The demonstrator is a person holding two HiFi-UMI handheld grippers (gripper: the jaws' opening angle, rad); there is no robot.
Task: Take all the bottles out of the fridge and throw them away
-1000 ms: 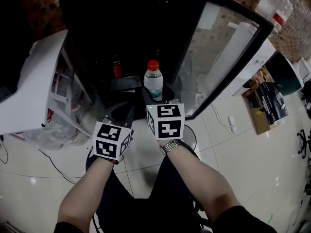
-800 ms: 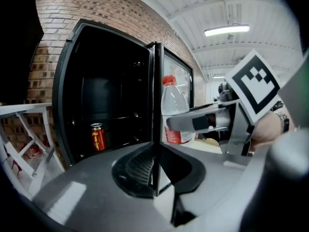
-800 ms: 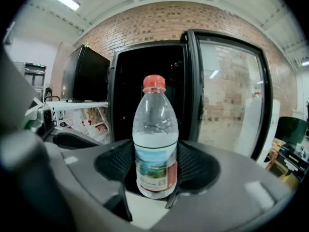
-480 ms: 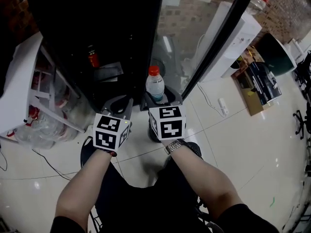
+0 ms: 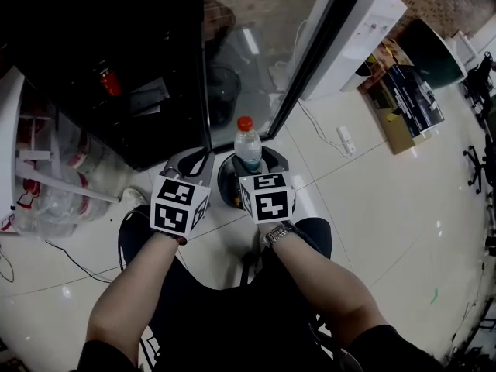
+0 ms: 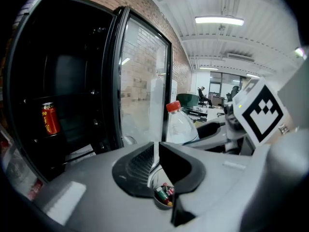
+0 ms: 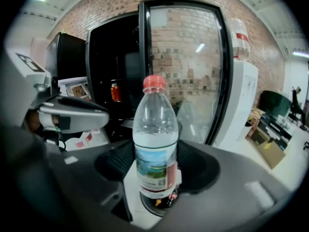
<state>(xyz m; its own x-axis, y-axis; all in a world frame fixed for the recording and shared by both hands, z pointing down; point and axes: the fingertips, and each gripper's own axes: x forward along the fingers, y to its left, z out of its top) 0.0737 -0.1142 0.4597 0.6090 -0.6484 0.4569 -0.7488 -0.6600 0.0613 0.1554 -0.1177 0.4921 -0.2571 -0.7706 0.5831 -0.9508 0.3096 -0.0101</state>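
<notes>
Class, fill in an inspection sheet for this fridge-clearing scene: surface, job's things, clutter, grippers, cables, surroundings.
Surface: glossy white tiled floor.
Job's things: red-capped water bottle upright above a dark round bin; red drink container inside the open black fridge.
Clutter: plastic bags by the white rack.
Grippers: right gripper shut on the water bottle; left gripper empty, jaws together.
Cables: black cable on the floor at left; white power strip by the glass door.
Surroundings: water dispenser, cardboard box, brick wall.

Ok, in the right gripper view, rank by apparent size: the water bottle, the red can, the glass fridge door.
1. glass fridge door
2. water bottle, enlarged by sitting close to the camera
3. red can, far from the camera
</notes>
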